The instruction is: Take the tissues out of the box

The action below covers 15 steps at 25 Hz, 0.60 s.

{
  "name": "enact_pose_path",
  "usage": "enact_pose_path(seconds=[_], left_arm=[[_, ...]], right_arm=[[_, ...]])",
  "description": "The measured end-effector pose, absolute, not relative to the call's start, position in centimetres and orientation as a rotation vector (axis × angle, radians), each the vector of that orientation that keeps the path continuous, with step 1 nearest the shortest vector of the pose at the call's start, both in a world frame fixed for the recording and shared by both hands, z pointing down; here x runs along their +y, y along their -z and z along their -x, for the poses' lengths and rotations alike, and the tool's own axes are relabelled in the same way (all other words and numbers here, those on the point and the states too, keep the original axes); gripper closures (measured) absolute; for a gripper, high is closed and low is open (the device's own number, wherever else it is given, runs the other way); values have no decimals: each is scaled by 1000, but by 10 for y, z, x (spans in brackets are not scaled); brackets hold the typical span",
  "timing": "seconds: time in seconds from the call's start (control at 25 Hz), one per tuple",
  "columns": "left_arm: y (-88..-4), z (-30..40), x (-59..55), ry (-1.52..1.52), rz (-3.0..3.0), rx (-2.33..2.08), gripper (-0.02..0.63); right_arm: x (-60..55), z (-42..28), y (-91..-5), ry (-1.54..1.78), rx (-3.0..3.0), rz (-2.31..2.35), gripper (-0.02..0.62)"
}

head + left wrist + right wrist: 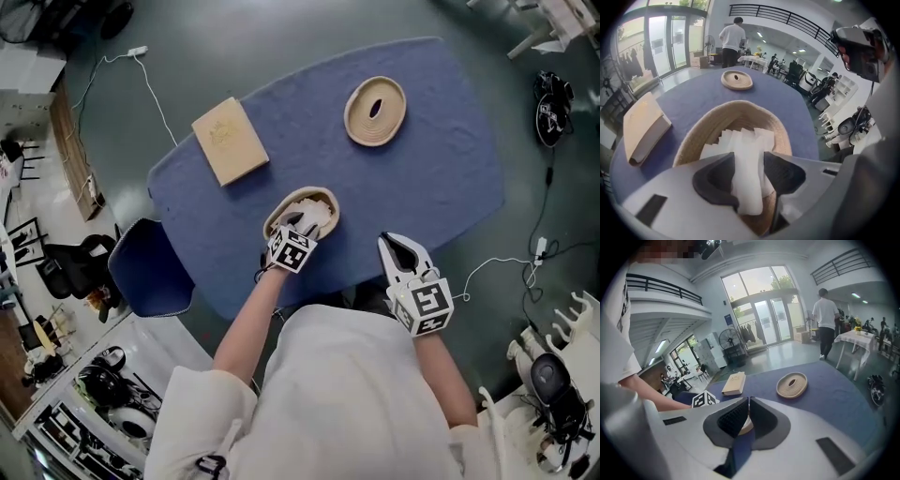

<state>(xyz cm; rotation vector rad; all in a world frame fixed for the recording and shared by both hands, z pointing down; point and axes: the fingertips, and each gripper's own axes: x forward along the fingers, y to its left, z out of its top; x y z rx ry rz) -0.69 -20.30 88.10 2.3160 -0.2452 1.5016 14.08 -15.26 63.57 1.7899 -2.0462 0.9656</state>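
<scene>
A woven oval basket point(274, 212) holding white folded tissues point(320, 217) sits near the front edge of the blue table point(441, 178). My left gripper point(302, 223) points steeply down into it. In the left gripper view its jaws point(749, 176) stand open with a strip of tissue point(747, 187) between the pads, over the rest of the tissues point(740, 143) in the basket point(701, 129). My right gripper point(398, 246) hovers at the table's front edge, right of the basket, shut with nothing in it point(748, 401).
The basket's woven lid point(375, 111) lies at the far right of the table. A flat tan box point(230, 141) lies at the far left. A blue chair point(150, 267) stands by the table's left front corner. Cables run over the floor around the table.
</scene>
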Motion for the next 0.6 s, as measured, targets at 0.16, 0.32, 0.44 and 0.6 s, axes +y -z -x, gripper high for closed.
enact_pose_path(seconds=[0.16,0.32,0.44,0.6], left_arm=[[-890,7,-208,-1549,-2322,-254,434],[-893,8,-211,-1608,-2369,-268,524],[-889,10,-211,-1586,-2384,-269,569],[-876,10,-206,-1512,-2442,-255,575]], right_arm=[[-154,-140,-639,-987,-2044,-1795,560],[-153,-140,-641,-995,-2048,-1796,560],[-152,-142,-643,-1000,-2042,-1802,560],[-146,-146,-645,-1007,-2036,-1818,560]])
